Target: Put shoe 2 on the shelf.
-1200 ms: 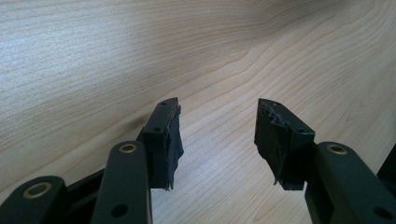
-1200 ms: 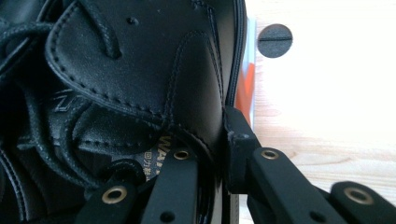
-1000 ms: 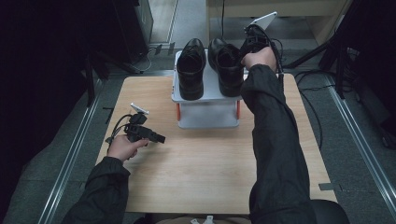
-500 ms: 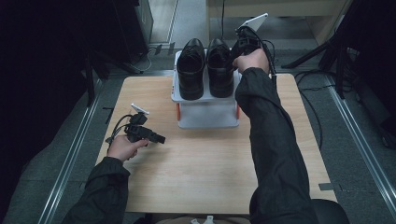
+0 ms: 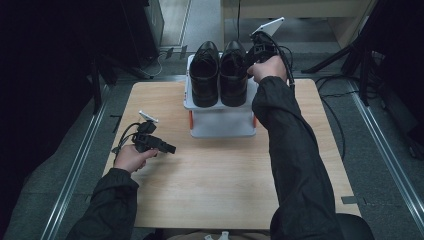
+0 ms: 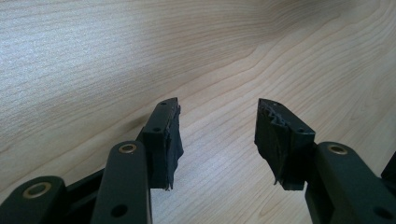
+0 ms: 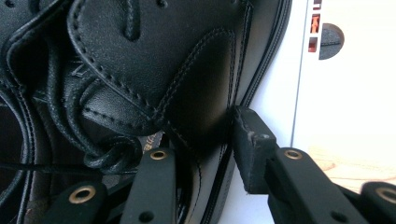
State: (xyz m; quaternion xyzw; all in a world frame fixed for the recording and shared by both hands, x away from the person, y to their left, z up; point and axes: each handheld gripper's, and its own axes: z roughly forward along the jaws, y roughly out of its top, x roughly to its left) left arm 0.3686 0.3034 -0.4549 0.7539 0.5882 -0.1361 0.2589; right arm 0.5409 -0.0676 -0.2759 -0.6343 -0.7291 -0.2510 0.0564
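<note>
The right shoe now sits squared; right gripper opening around its side, inner jaw hidden.

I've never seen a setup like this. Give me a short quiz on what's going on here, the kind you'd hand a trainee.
1. How many black shoes stand on the white stand?
2. True or false: the left gripper holds a shoe.
3. Which shoe is the right gripper at? A: the right-hand shoe. B: the left-hand one.

Key
1. Two, side by side.
2. False: it is low over the table, jaws open and empty.
3. A. Its jaws have just been opening, one inside the shoe and one outside, with the shoe's side wall between them.
</note>
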